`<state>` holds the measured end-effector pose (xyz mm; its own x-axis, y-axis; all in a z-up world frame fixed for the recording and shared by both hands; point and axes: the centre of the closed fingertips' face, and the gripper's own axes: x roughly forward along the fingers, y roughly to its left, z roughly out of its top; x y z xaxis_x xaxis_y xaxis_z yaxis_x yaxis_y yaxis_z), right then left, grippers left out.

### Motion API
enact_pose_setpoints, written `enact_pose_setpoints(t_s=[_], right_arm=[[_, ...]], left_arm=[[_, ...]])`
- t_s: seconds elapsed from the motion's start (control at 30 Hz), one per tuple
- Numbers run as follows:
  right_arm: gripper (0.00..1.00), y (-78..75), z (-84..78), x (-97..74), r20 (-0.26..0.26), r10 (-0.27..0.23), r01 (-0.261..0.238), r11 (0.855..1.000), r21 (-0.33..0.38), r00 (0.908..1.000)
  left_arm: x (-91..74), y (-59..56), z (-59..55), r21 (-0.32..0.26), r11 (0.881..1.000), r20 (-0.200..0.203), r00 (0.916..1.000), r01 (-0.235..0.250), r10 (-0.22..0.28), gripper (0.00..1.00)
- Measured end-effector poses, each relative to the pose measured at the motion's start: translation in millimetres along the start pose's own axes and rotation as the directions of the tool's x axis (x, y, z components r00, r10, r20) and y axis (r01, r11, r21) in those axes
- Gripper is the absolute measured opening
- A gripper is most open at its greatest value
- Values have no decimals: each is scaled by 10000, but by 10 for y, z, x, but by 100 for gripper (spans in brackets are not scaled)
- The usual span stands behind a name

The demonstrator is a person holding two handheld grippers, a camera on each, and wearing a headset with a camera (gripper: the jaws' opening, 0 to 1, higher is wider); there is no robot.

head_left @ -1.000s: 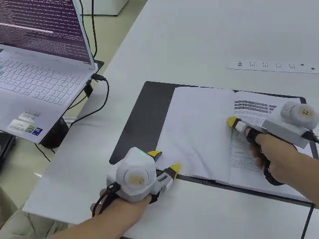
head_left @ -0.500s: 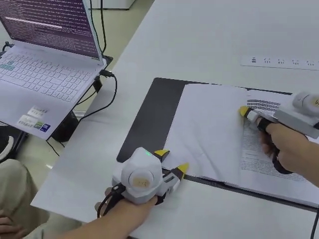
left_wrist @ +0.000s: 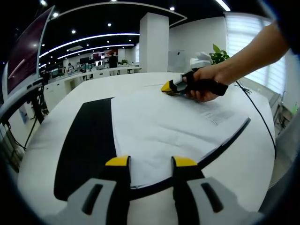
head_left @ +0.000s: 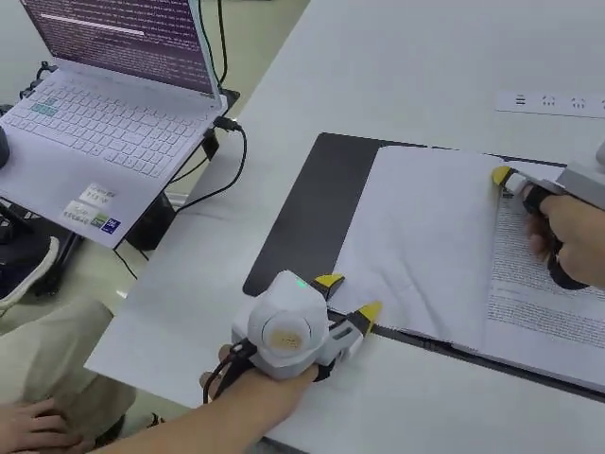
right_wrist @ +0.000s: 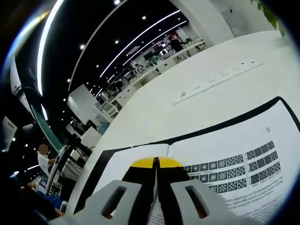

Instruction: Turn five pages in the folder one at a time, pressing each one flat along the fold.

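One right tool (head_left: 501, 176) rests closed on the folder (head_left: 302, 227), print unreadably small

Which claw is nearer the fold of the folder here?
Right. The right claw, shut, is at the fold near the folder's far edge; the left claw, open, is by the blank page's near corner, well away.

Black folder (head_left: 302, 213) lies open, pages (head_left: 425, 246) apparently flat.
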<state>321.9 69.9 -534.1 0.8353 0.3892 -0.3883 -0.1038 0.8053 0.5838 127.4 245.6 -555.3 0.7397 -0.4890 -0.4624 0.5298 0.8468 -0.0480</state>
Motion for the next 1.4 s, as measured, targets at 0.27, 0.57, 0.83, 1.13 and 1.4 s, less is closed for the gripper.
enact_pose_setpoints(t_s=[0.27,0.57,0.83,1.13,1.4], right_arm=[[0,-172,132,268,269,-119,118,9999,37,9996],[0,-177,91,231,81,-140,141,9999,-78,9999],[0,-128,-68,36,-140,291,-290,9996,61,9995],[0,69,-283,-254,-476,805,-800,9967,113,9956],[0,206,-403,-444,-589,955,-939,9951,298,9937]], left_arm=[[-4,-4,6,-54,10000,41,10000,-7,7,34],[2,6,-4,-91,10000,36,10000,-19,20,34],[8,13,-13,-65,10000,-4,10000,-16,16,34],[7,12,-9,-54,10000,26,10000,-9,10,34],[4,8,-4,-54,10000,46,10000,8,-8,34]])
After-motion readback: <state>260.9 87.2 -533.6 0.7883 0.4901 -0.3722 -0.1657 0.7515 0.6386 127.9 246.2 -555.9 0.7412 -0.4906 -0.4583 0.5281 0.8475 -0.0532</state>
